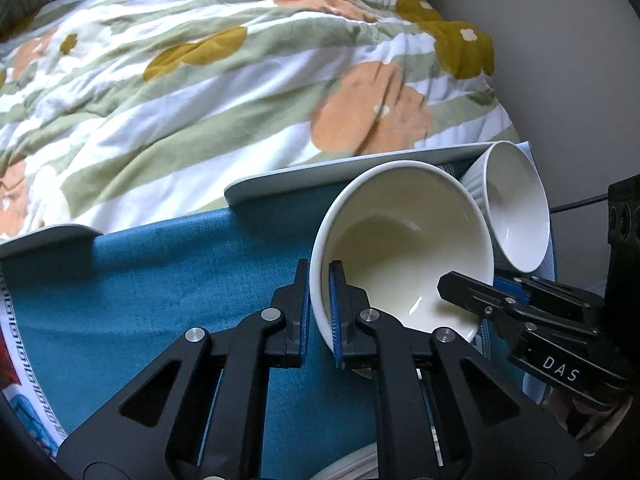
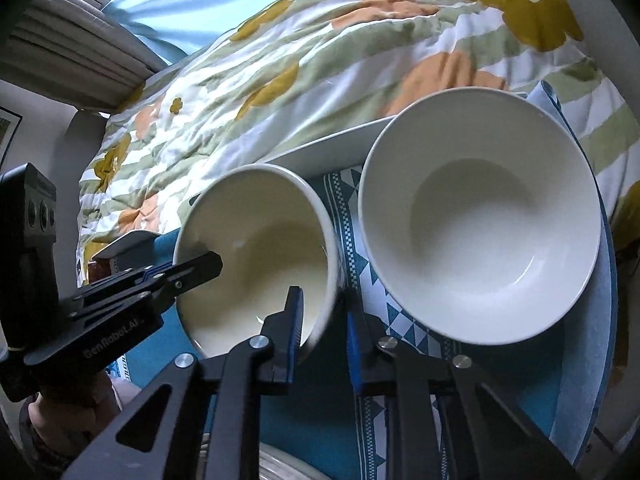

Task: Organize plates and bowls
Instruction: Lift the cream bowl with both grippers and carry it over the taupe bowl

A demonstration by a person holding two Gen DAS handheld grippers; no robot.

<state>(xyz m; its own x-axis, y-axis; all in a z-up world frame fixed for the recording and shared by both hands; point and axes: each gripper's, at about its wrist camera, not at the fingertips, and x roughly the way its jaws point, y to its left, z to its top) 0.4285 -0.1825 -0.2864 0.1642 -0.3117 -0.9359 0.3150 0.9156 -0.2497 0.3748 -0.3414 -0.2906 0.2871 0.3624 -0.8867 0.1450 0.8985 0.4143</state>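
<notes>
A cream bowl [image 1: 400, 248] rests tilted on a blue cloth [image 1: 180, 280]. My left gripper [image 1: 319, 304] is shut on its left rim, one pad inside the bowl and one outside. My right gripper [image 2: 324, 322] is shut on the opposite rim of the same cream bowl [image 2: 256, 248], its wall between the blue pads. Each view shows the other tool: the right gripper [image 1: 480, 288] at the bowl's right edge, and the left gripper [image 2: 200, 266] at its left edge. A white ribbed bowl [image 1: 516, 208] stands just beyond, seen larger as the white bowl [image 2: 480, 232] in the right wrist view.
The blue cloth covers a pale tray [image 1: 320, 176] whose far edge meets a bed with a floral quilt [image 1: 200, 80]. A plate rim [image 2: 288, 464] peeks out below the grippers. A grey wall [image 1: 560, 60] stands at the right. A hand [image 2: 60, 412] holds the left tool.
</notes>
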